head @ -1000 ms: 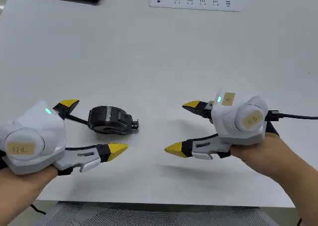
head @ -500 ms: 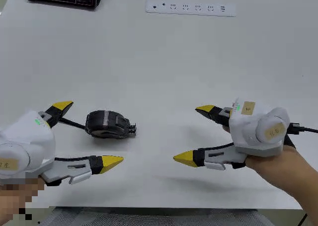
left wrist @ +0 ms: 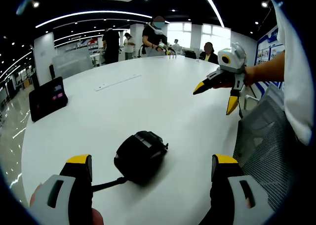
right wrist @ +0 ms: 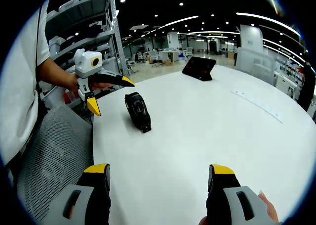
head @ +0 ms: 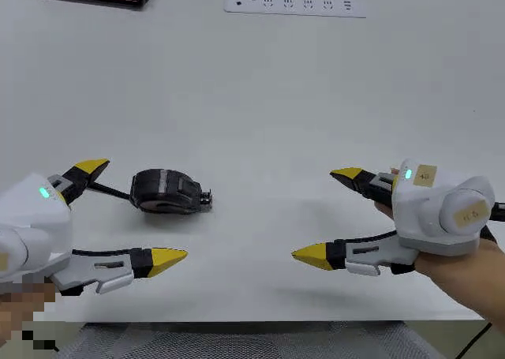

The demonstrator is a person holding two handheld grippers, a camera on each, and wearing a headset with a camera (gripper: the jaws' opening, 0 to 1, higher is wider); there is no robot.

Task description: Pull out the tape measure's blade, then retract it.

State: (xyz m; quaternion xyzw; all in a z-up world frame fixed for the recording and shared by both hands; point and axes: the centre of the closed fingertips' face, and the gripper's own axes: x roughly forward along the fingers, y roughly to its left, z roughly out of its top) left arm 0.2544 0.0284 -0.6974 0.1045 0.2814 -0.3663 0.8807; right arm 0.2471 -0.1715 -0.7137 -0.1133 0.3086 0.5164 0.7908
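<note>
The tape measure (head: 168,191) lies on the table (head: 260,99) just ahead of the left gripper (head: 130,211), whose jaws gape empty. Its long axis points toward the farther right gripper (head: 330,214), also spread and empty. The facing end probably carries the blade hook (head: 208,199).

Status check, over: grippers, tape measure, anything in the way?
Left gripper open, right gripper open. Tape measure lying on table just ahead of left jaws, ungripped, blade in. Power strip far back, not in the way.
</note>
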